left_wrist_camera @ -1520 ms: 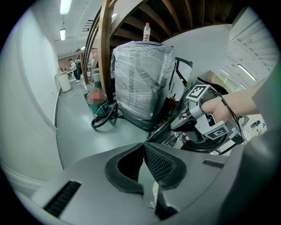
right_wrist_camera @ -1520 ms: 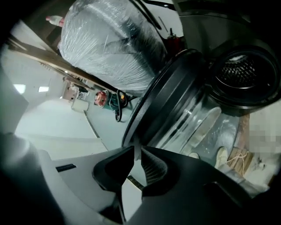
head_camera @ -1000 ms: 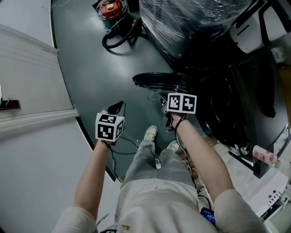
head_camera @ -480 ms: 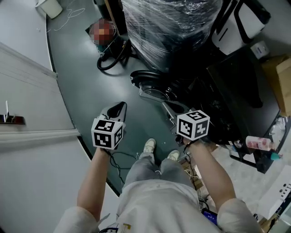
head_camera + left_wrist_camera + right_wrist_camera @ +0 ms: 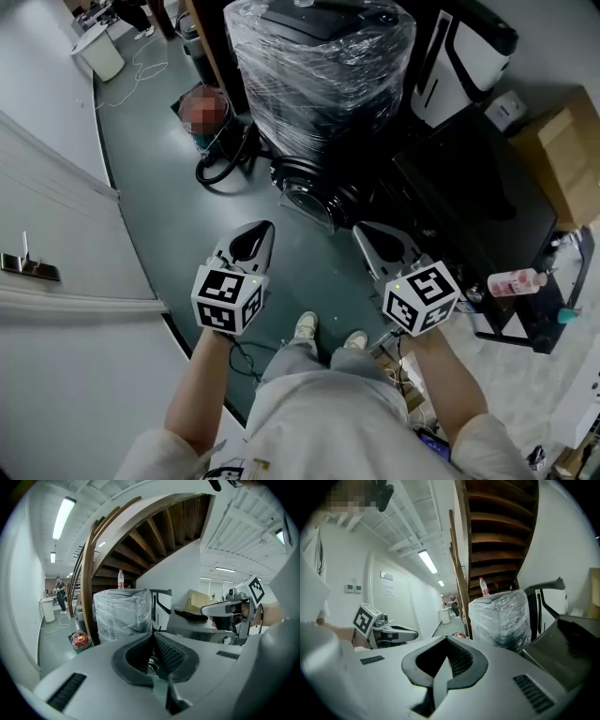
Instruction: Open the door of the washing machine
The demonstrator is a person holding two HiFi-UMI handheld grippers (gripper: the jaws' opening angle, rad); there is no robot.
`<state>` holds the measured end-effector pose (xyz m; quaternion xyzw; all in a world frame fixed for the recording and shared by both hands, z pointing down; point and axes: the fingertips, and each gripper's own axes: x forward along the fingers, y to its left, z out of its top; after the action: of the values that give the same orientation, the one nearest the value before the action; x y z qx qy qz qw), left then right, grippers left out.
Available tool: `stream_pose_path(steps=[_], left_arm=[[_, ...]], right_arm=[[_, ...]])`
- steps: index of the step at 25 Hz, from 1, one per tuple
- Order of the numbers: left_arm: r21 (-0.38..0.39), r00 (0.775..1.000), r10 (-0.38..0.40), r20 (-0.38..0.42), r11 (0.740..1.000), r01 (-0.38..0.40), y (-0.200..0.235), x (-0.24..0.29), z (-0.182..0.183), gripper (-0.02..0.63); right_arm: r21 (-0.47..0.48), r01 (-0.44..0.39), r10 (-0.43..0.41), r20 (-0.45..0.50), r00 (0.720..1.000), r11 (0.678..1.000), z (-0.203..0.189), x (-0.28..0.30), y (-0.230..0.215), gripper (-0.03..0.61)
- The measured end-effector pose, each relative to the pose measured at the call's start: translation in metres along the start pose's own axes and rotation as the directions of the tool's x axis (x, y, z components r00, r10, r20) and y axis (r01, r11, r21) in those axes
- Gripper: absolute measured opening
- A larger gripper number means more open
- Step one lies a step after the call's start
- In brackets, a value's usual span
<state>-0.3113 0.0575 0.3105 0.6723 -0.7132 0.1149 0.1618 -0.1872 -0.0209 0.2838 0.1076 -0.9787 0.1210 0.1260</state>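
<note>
The head view shows a dark washing machine (image 5: 469,187) at the right, beside a plastic-wrapped machine (image 5: 319,66). Its round door (image 5: 305,186) stands swung out over the green floor. Both grippers are held up in front of me, short of the door and apart from it. My left gripper (image 5: 263,228) is shut with nothing in it, and its ribbed pads (image 5: 166,651) meet at the tips. My right gripper (image 5: 364,231) is also shut and empty, pads (image 5: 459,658) together. Each gripper view shows the other gripper, the right gripper (image 5: 225,609) and the left gripper (image 5: 391,632), and the wrapped machine (image 5: 501,616).
A red vacuum (image 5: 80,639) and its black hose (image 5: 220,164) lie on the floor left of the wrapped machine. A white wall panel with a handle (image 5: 28,265) runs along the left. A carton (image 5: 562,155) and a pink bottle (image 5: 516,279) sit right. My shoes (image 5: 305,326) are below.
Both grippers have risen and tipped from pointing down towards level, coming away from the door. The right gripper has rolled. The head view has tilted up, showing more of the wrapped machine.
</note>
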Motion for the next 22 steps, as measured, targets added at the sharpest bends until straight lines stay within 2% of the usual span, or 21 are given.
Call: stream_pose_path(steps=[6, 13, 18, 22], left_arm=[[0.137, 0.990, -0.054, 0.132, 0.990, 0.035, -0.046, -0.018, 0.054, 0.026], [0.263, 0.961, -0.115, 0.253, 0.964, 0.046, -0.093, -0.039, 0.102, 0.026], [0.320, 0.914, -0.154, 0.375, 0.947, 0.028, -0.134, -0.061, 0.141, 0.026], [0.280, 0.904, -0.164, 0.396, 0.959, 0.051, -0.146, -0.069, 0.150, 0.026]], right_arm=[[-0.069, 0.050, -0.042, 0.112, 0.993, 0.996, 0.040, -0.059, 0.008, 0.026], [-0.118, 0.088, -0.060, 0.219, 0.974, 0.989, 0.085, -0.127, 0.026, 0.026], [-0.157, 0.148, -0.093, 0.315, 0.944, 0.976, 0.107, -0.164, 0.028, 0.026], [-0.199, 0.204, -0.129, 0.335, 0.933, 0.959, 0.114, -0.185, 0.028, 0.026]])
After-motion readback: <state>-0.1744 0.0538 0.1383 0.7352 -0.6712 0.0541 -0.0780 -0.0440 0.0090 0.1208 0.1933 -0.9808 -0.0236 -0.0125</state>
